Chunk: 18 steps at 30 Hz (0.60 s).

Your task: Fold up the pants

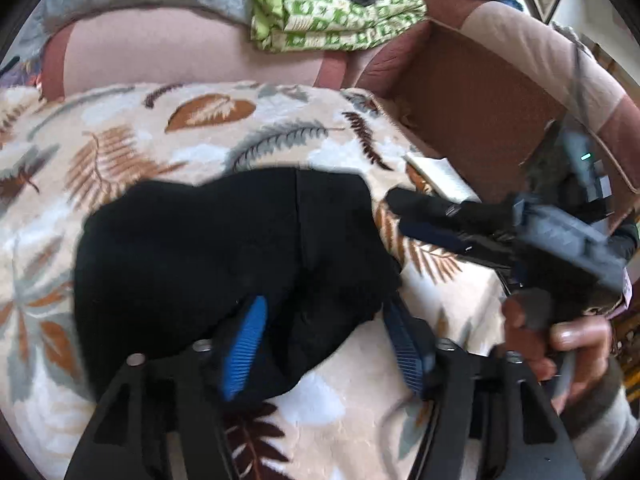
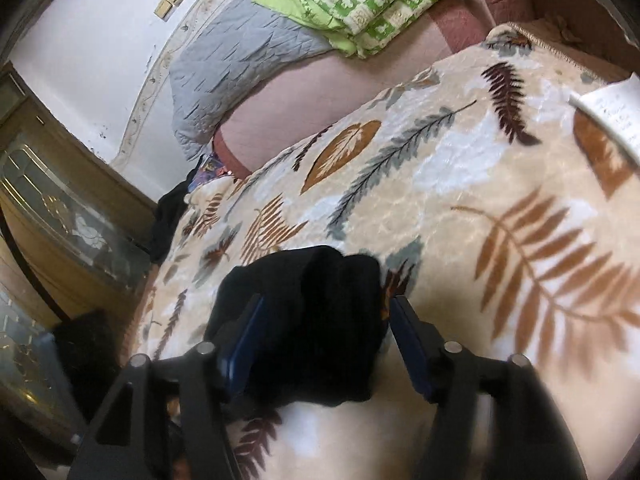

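Both hand-held grippers, left hand-held gripper (image 1: 320, 340) and right hand-held gripper (image 2: 326, 344), gape open over the black pants (image 1: 224, 248), so the loose fold might flop apart.

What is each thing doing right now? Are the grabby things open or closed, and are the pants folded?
black pants: bunched in a heap on the leaf blanket, not neatly flat.
left gripper: open, pants between the fingers, not pinched.
right gripper: open, pants between the fingers, not pinched.
leaf blanket: spread flat.
green patterned cloth: folded, on the sofa back.
paper: lying flat on the blanket.
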Tool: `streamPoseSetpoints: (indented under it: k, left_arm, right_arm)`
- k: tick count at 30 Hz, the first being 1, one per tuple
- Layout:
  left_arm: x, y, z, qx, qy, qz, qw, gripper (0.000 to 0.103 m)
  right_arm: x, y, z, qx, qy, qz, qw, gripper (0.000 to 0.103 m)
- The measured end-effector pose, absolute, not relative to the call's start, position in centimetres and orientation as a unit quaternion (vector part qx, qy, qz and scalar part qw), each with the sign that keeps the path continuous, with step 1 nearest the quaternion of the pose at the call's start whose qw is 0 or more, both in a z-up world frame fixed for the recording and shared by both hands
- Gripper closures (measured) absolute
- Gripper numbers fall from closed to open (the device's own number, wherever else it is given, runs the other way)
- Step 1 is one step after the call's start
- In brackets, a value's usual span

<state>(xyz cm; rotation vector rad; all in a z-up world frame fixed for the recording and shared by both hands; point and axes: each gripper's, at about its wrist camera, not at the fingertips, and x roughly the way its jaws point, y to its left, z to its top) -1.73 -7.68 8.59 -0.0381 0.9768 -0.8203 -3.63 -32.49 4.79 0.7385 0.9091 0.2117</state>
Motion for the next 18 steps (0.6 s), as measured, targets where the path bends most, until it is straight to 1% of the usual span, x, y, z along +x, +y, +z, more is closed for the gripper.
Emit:
streamPoseSetpoints:
  k: [1,2,3,5,8,9,10,11,13,16,18]
  left_arm:
    - [-0.9,-6.2,8.9,-0.017,0.448,-0.385,0.807,0.035]
    - [-0.5,-5.5,9.5,-0.013,0.438,-0.386,0.811,0.03]
    - [-0.3,-4.5,10.3,-0.002,0.428,-0.377,0.822,0.024]
    - [-0.8,-2.1,10.6,0.016,0.42,-0.347,0.839,0.023]
    - [0.6,0.2,10.4,0.028,0.418,-0.288,0.861,0.023]
    - [1.3,0.7,10.0,0.026,0.427,-0.264,0.864,0.023]
    - [1.9,1.1,9.6,0.019,0.436,-0.249,0.865,0.024]
    - [2.7,1.6,9.1,0.008,0.445,-0.235,0.864,0.024]
    - [3.2,2.0,8.7,-0.004,0.454,-0.22,0.863,0.025]
    - [2.9,2.6,9.1,-0.023,0.45,-0.207,0.869,0.025]
    - [3.0,2.2,9.1,-0.021,0.441,-0.195,0.876,0.024]
  right_arm:
    - [-3.6,-32.2,4.5,0.359,0.431,0.108,0.821,0.035]
    - [-3.6,-32.0,4.1,0.366,0.435,0.113,0.815,0.032]
    - [-3.6,-31.7,3.8,0.371,0.441,0.117,0.809,0.031]
    - [-3.5,-31.0,3.6,0.369,0.447,0.123,0.806,0.031]
    - [-3.0,-29.6,3.6,0.349,0.447,0.125,0.814,0.031]
    - [-2.7,-29.1,3.7,0.336,0.447,0.126,0.819,0.033]
    - [-2.1,-28.3,3.8,0.312,0.454,0.124,0.825,0.052]
    - [-1.6,-27.7,4.0,0.289,0.461,0.118,0.831,0.09]
    - [-0.5,-26.6,4.8,0.241,0.467,0.107,0.844,0.091]
    - [-0.6,-26.2,8.3,0.237,0.416,0.139,0.867,0.091]
    - [-0.9,-26.7,9.0,0.222,0.412,0.137,0.873,0.091]
